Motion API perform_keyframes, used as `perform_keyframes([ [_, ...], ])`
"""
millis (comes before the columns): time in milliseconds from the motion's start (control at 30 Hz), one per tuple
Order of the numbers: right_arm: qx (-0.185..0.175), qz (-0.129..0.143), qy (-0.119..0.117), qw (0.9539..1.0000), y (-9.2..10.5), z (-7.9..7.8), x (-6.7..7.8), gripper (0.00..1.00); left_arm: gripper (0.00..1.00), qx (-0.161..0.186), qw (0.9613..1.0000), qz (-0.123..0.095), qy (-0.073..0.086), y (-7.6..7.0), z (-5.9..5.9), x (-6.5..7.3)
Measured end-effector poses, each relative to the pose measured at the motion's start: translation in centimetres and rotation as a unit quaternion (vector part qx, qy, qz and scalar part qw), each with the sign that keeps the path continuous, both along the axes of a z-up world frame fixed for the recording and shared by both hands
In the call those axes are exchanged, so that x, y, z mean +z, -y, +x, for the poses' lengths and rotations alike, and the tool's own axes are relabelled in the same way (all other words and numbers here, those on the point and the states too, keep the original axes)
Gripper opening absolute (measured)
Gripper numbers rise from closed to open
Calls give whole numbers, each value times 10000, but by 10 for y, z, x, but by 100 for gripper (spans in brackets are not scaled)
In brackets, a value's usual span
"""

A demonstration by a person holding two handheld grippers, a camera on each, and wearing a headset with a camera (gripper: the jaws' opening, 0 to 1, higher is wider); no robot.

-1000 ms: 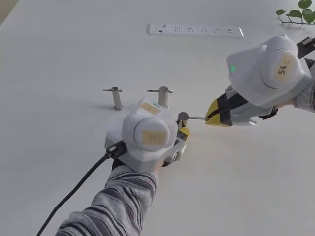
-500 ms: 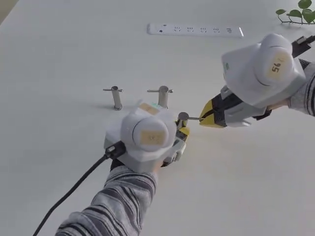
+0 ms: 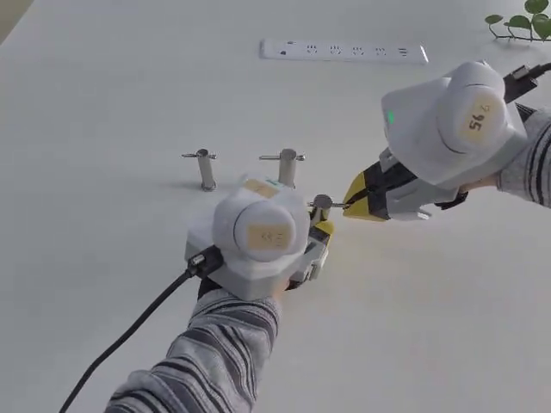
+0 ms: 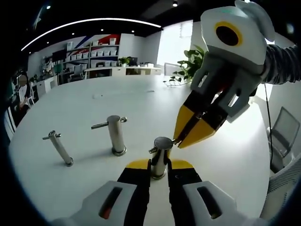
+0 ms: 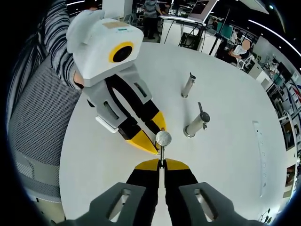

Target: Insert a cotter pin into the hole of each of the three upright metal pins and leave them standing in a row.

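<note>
Right gripper [image 3: 355, 203], clamped on the cotter pin [image 3: 337, 205], has edged in toward the third metal pin [image 3: 321, 203]. Left gripper [image 4: 159, 165] pinches that pin upright on the table, so insertion looks underway. Two finished pins [image 3: 287, 166] stand behind.

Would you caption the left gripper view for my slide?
Left tool grips the nearest metal pin while the right tool holds the cotter pin threaded through it.

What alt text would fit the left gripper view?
Left tongs clamp an upright metal pin while right tongs hold a cotter pin in its hole. A second pin and a third pin, both fitted, stand to its left on the white table.
</note>
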State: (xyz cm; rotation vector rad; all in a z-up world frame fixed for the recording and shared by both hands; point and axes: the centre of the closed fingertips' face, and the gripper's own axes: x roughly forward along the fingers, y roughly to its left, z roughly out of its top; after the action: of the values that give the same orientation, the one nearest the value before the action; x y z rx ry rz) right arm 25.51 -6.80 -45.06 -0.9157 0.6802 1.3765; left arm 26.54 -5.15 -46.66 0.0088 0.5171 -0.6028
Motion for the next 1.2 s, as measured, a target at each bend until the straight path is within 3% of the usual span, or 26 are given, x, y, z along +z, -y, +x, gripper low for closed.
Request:
perform_keyframes([
  [467,-26,210,66,9998,-10,0,2,0,10,92,9999,-53,-29,0,0,-1],
  [633,-185,313,-12,9993,-6,0,6,7,10,116,9999,-67,-40,0,0,-1],
  [900,-349,416,-38,9985,3,3,11,2,10,162,9998,-89,-54,0,0,-1],
  [1200,-309,429,-51,9986,-1,2,8,0,10,209,9996,-132,-111,-1,0,-1],
])
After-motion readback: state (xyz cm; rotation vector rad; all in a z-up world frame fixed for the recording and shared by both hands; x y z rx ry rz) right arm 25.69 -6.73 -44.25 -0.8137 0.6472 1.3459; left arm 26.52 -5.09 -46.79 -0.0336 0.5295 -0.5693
